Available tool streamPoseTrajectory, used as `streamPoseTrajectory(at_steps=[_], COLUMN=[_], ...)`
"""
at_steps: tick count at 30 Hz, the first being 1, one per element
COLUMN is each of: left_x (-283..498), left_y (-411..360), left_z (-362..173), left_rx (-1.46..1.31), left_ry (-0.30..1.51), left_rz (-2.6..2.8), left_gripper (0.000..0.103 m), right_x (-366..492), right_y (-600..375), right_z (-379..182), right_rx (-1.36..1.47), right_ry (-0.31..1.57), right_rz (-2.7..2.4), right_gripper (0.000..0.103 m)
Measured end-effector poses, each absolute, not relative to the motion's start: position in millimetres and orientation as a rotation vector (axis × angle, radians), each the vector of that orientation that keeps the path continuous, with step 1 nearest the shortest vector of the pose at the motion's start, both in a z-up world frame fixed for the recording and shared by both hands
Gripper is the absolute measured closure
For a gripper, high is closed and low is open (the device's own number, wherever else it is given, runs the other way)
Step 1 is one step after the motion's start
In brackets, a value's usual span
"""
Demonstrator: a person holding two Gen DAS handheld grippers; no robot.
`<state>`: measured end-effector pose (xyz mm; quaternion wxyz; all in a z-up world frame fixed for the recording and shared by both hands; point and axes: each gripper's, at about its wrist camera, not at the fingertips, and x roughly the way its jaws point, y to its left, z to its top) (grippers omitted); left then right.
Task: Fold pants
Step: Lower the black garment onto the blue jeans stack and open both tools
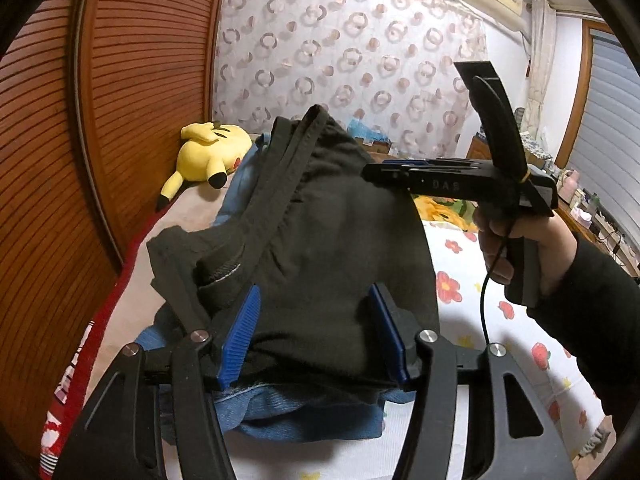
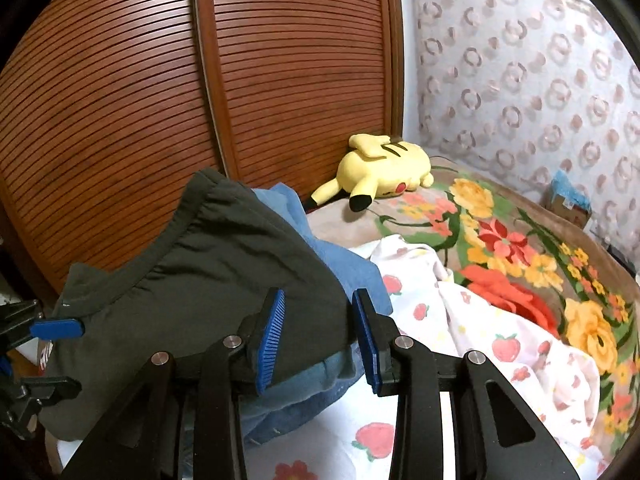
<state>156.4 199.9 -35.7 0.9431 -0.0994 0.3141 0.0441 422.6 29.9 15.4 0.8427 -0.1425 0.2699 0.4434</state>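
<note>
— Location of the dark grey fabric pants (image 1: 328, 220) is asked for, from the left side onward.

— At the far left a brown slatted wooden wardrobe door (image 1: 140, 80) is seen, and a yellow plush toy (image 1: 208, 152) is laid on the bed at its foot. Next to that, the pants are heaped in a mound on a crumpled blue denim garment (image 1: 288, 412), which is spread on the white bed sheet printed with red flowers (image 1: 460, 360). The elastic waistband is turned up at the top of the mound.

— And how are the tongs found?

— The left tongs (image 1: 314, 312) are held apart; dark cloth is seen between the blue ribbed pads, but it is not pinched by them. The right tongs (image 2: 318, 312) are also parted, more narrowly, with the edge of the pants lying across the gap and not clamped. Their tip is placed against the right side of the mound.

— What is shown further right?

— The handle of the right tongs is gripped by a hand (image 1: 512, 240) in a dark sleeve. Beyond it, a brown blanket with large yellow and red flowers (image 2: 520, 240) is spread over the bed.
</note>
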Motion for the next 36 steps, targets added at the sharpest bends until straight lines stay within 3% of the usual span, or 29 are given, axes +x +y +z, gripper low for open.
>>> streamPoseTrajectory(at_steps=[16, 21, 25, 29, 36], left_x=[159.8, 161.7, 161.3, 157.0, 145.2], left_y=[188.6, 185.7, 184.7, 177.4, 152.8], left_z=[-24.4, -26.7, -25.5, -16.3, 9.5], left_rx=[-0.131, -0.121, -0.133, -0.124, -0.067], left_ry=[0.660, 0.674, 0.671, 0.642, 0.567], left_rz=[0.128, 0.129, 0.115, 0.108, 0.095], left_gripper=[0.041, 0.035, 0.023, 0.017, 0.016], right_x=[365.4, 349.3, 340.7, 328.7, 303.2], right_y=[-3.5, -17.6, -31.0, -45.4, -76.5], right_z=[22.8, 23.5, 24.7, 27.0, 32.4], right_rx=[-0.237, -0.225, -0.213, -0.195, -0.151], right_ry=[0.508, 0.502, 0.499, 0.495, 0.482], right_rz=[0.927, 0.929, 0.924, 0.914, 0.860], right_gripper=[0.066, 0.066, 0.066, 0.066, 0.062])
